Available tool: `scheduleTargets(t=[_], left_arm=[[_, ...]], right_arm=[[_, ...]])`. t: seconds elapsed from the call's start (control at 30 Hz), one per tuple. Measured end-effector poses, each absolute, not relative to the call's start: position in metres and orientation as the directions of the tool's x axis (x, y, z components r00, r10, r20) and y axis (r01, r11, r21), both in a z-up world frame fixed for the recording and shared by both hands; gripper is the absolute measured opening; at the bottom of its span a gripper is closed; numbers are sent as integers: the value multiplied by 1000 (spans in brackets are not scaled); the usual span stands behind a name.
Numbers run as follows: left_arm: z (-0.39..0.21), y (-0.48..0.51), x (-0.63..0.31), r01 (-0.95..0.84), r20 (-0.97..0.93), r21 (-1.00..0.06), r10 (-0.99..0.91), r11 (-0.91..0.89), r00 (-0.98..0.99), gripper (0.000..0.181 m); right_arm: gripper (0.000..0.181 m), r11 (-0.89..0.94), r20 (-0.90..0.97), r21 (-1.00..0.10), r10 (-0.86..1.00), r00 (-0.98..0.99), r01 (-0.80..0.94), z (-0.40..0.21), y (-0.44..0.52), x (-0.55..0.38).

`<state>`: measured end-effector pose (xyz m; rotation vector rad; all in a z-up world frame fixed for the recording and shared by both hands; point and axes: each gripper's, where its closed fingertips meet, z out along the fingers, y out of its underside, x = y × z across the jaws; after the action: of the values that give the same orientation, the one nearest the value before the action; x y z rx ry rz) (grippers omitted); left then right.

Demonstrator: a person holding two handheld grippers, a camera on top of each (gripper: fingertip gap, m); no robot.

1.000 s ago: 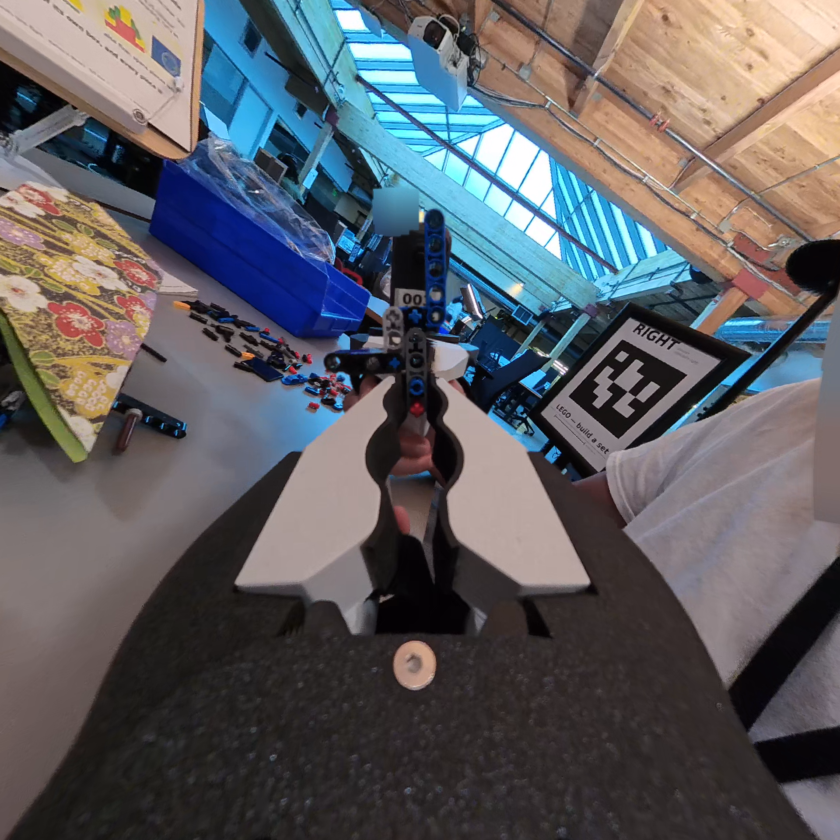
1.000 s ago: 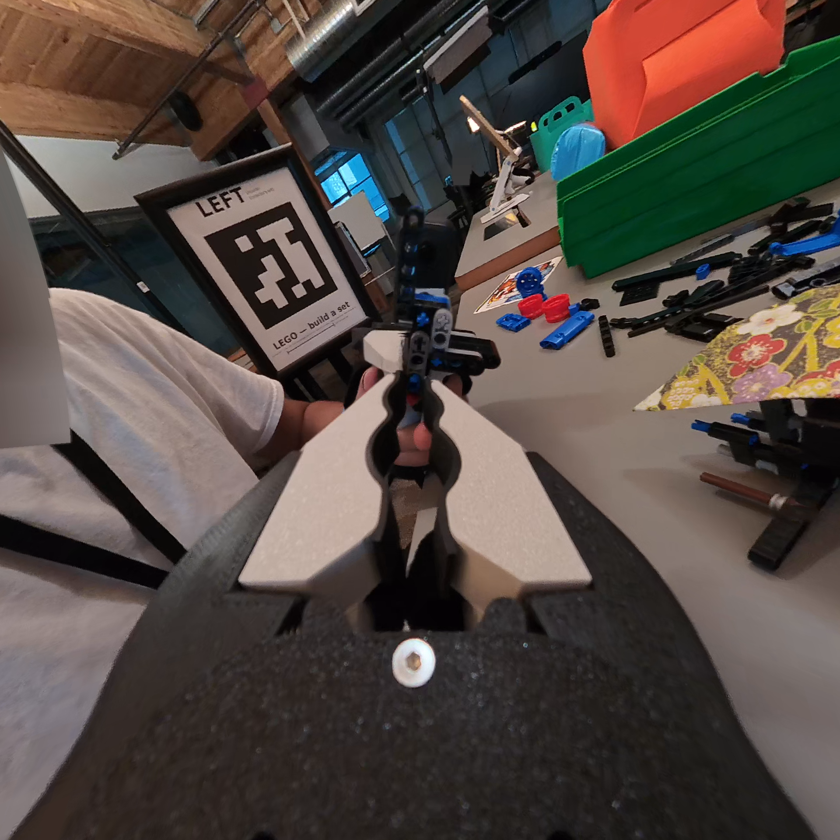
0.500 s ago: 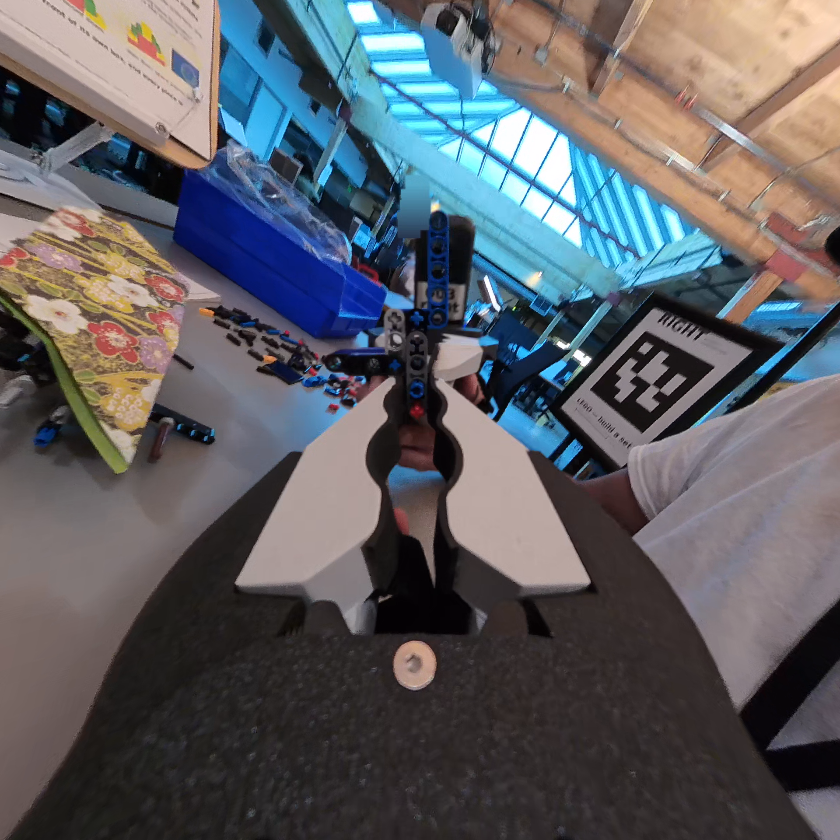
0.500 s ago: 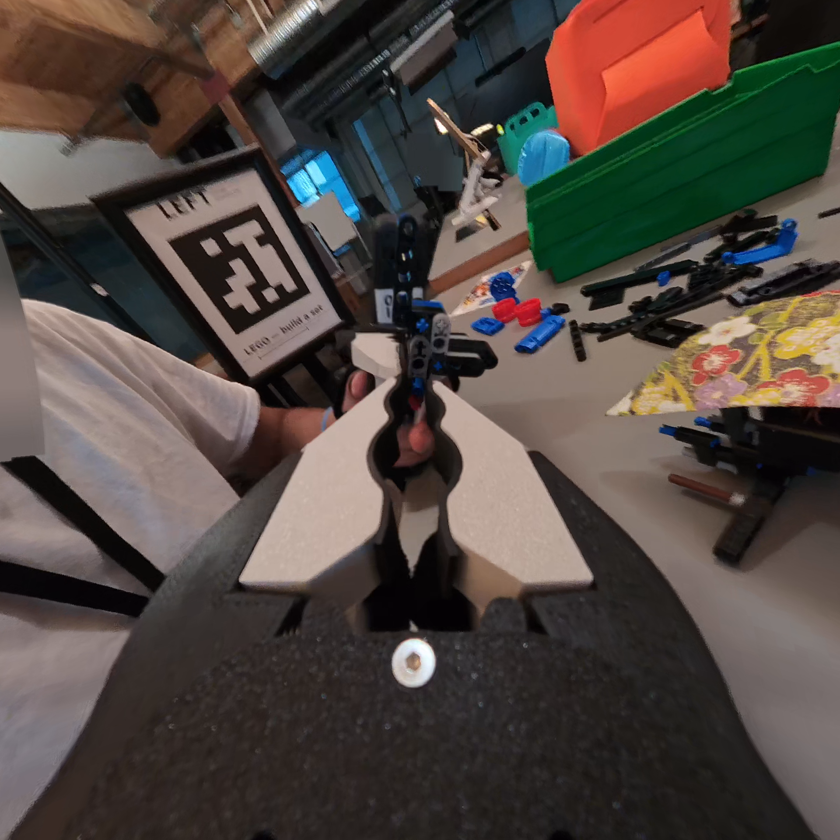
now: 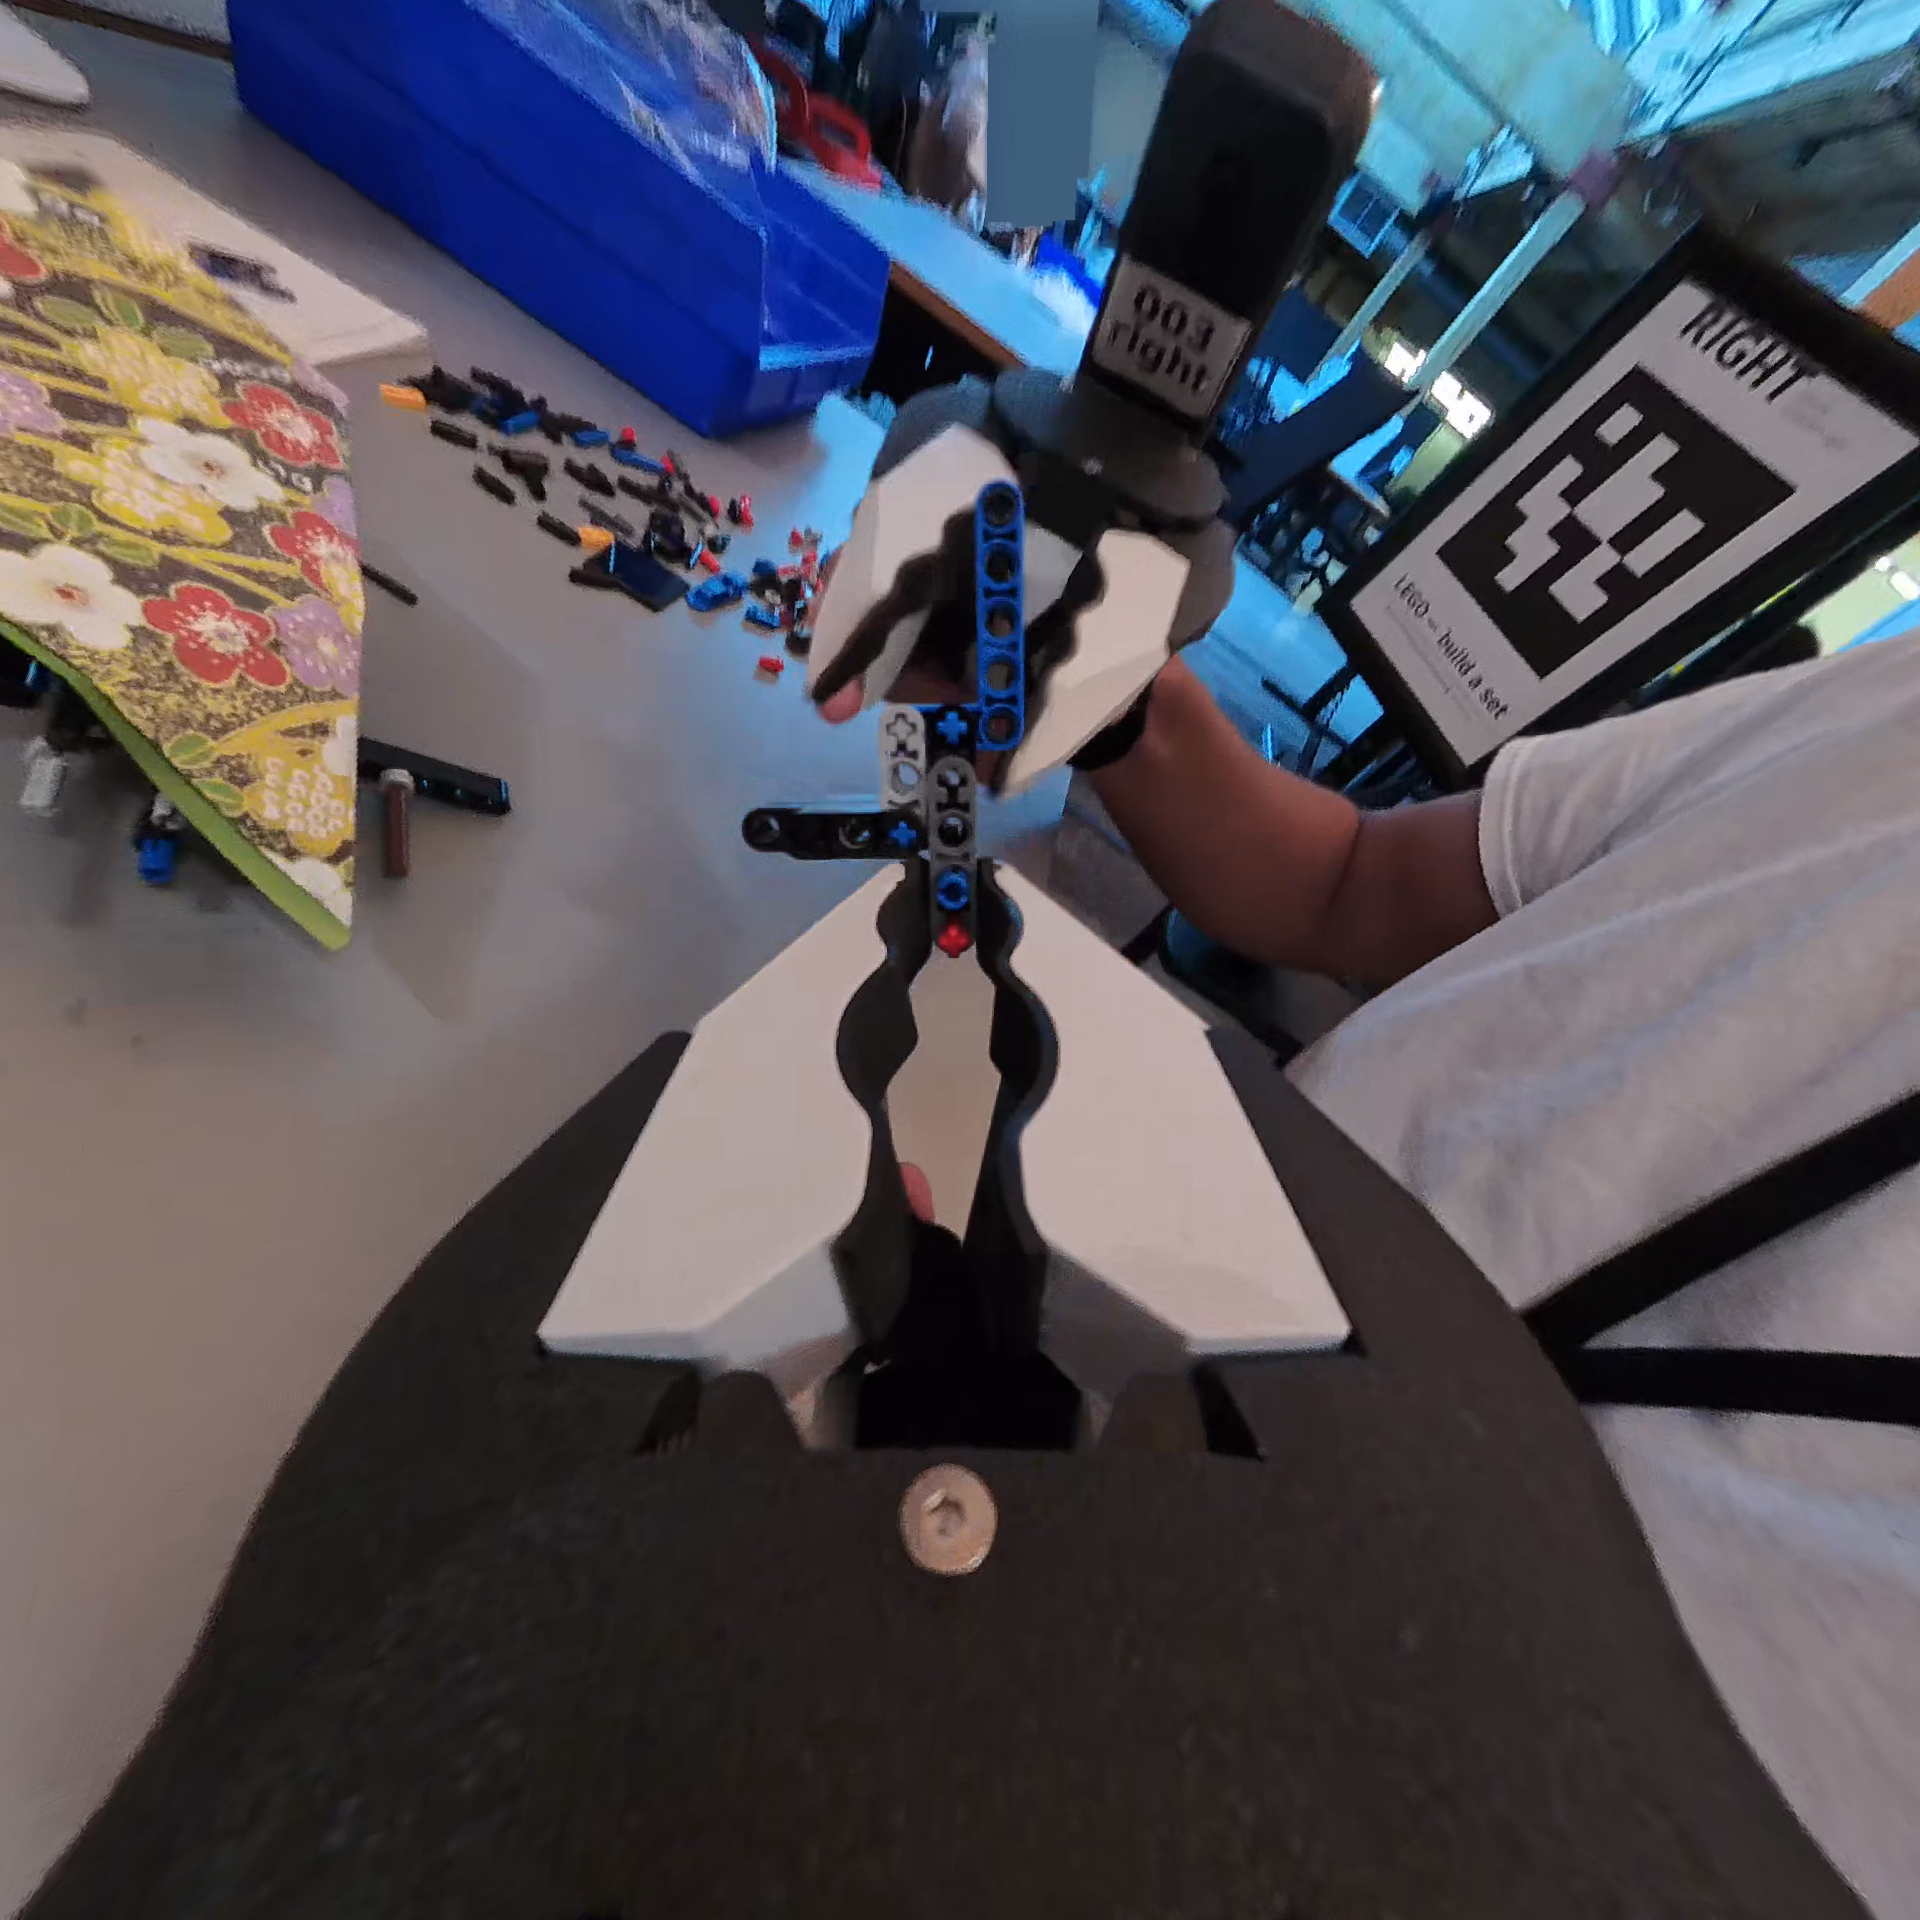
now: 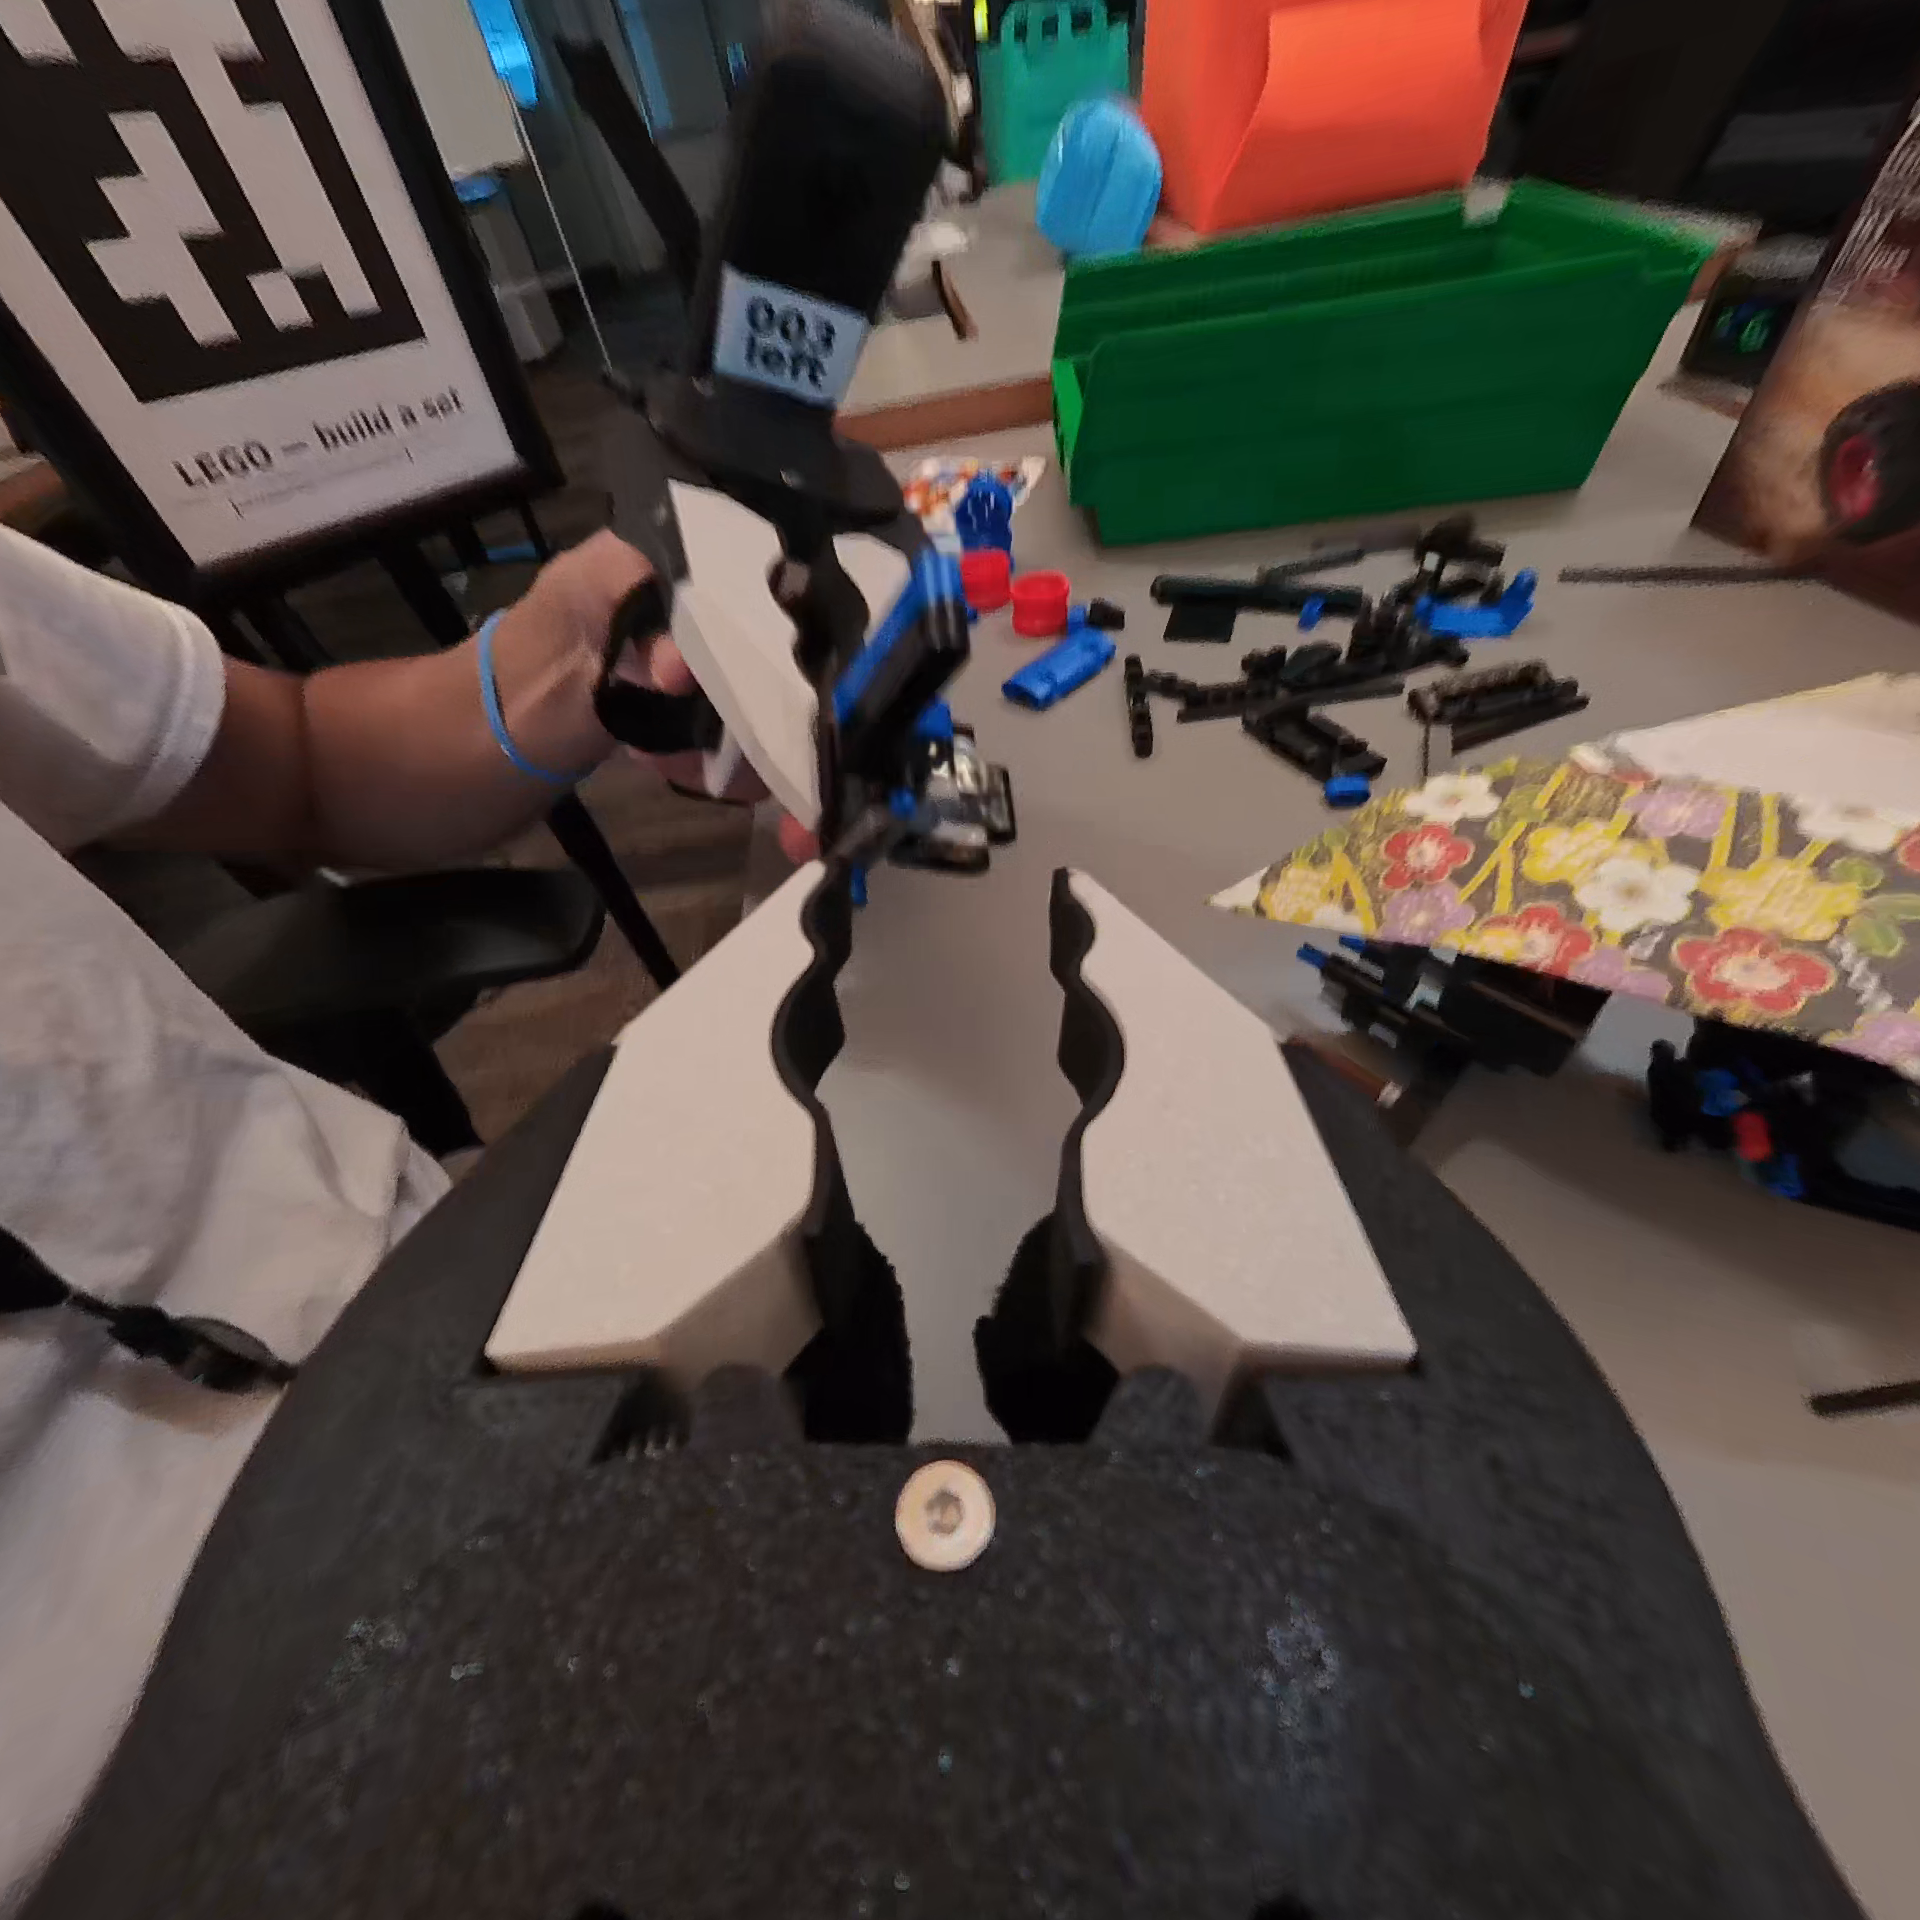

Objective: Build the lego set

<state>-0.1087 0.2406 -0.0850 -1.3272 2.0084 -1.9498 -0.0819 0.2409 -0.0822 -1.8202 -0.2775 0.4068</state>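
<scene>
The left claw (image 5: 948, 914) is clamped on the lower end of the lego assembly (image 5: 951, 769), held above the counter (image 5: 260, 1091). Just beyond the assembly, the right claw (image 6: 945, 883) stands spread and seemingly empty.

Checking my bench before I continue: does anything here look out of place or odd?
Nothing looks damaged. The floral sheet lies tented over a dark lego assembly, half hiding it. Loose pieces are scattered on the table.

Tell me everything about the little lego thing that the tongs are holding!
The small plastic lego assembly is a cross of holed beams: a blue one on top, grey ones in the middle, a black one sticking sideways, with blue and red pins. It stands upright above the table. The left tongs pinch its bottom; the open right tongs don't touch it.
</scene>
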Motion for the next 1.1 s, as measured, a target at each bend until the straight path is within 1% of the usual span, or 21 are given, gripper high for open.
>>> scheduleTargets(t=[0.07, 0.13, 0.2, 0.23, 0.3, 0.33, 0.43, 0.5, 0.53, 0.57, 0.63, 0.7, 0.77, 0.83, 0.93, 0.97, 1.03, 1.1], left_arm=[[-86, 241, -109, -567, 512, -817, -586, -105, -629, 6], [-79, 235, -112, -578, 507, -814, -552, -57, -661, 5], [-76, 228, -113, -604, 522, -797, -527, -20, -671, 5], [-75, 226, -112, -614, 530, -790, -518, -12, -671, 6], [-66, 227, -105, -613, 546, -789, -518, -53, -658, 5], [-63, 230, -101, -587, 517, -808, -545, -55, -661, 7], [-57, 250, -86, -423, 302, -906, -718, -12, -627, 31], [-48, 261, -79, -273, 116, -961, -824, 48, -554, 33], [-45, 266, -74, -196, -4, -974, -873, 114, -487, 39], [-46, 270, -72, -138, -140, -967, -898, 215, -417, 39], [-55, 270, -69, -111, -376, -898, -873, 426, -311, 41], [-61, 267, -69, -107, -527, -818, -810, 566, -257, 42], [-61, 267, -68, -108, -627, -750, -753, 653, -201, 45], [-64, 261, -68, -124, -659, -716, -723, 687, -205, 47], [-69, 250, -64, -147, -614, -745, -756, 650, -227, 48], [-73, 252, -61, -176, -609, -745, -763, 644, -217, 53], [-73, 257, -57, -188, -626, -738, -762, 648, -167, 49], [-74, 255, -56, -193, -606, -754, -779, 627, -164, 48]], right_arm=[[36, -220, -144, -974, 434, 889, -51, -67, 238, -88], [33, -261, -189, -963, 461, 867, -72, -69, 239, -93], [19, -274, -231, -957, 507, 830, -99, -69, 237, -100], [17, -260, -263, -955, 523, 810, -142, -65, 237, -101], [16, -225, -332, -942, 523, 785, -249, -58, 238, -94], [16, -220, -386, -922, 519, 763, -317, -54, 239, -91], [16, -144, -506, -854, 448, 737, -500, -48, 246, -65], [15, -101, -550, -817, 435, 713, -568, -45, 246, -54], [15, -82, -546, -816, 437, 715, -572, -45, 246, -53], [15, -76, -537, -823, 425, 728, -563, -47, 246, -52], [15, -70, -527, -834, 395, 752, -547, -53, 248, -52], [16, -65, -550, -816, 393, 737, -574, -56, 248, -52], [16, -51, -540, -830, 326, 776, -556, -65, 250, -45], [16, -25, -466, -878, 277, 840, -479, -65, 249, -43], [16, 15, -341, -936, 217, 915, -353, -63, 249, -47], [16, 28, -326, -940, 217, 920, -340, -61, 249, -50], [16, 32, -311, -946, 184, 932, -322, -63, 250, -48], [16, 21, -342, -935, 194, 919, -353, -64, 250, -47]])
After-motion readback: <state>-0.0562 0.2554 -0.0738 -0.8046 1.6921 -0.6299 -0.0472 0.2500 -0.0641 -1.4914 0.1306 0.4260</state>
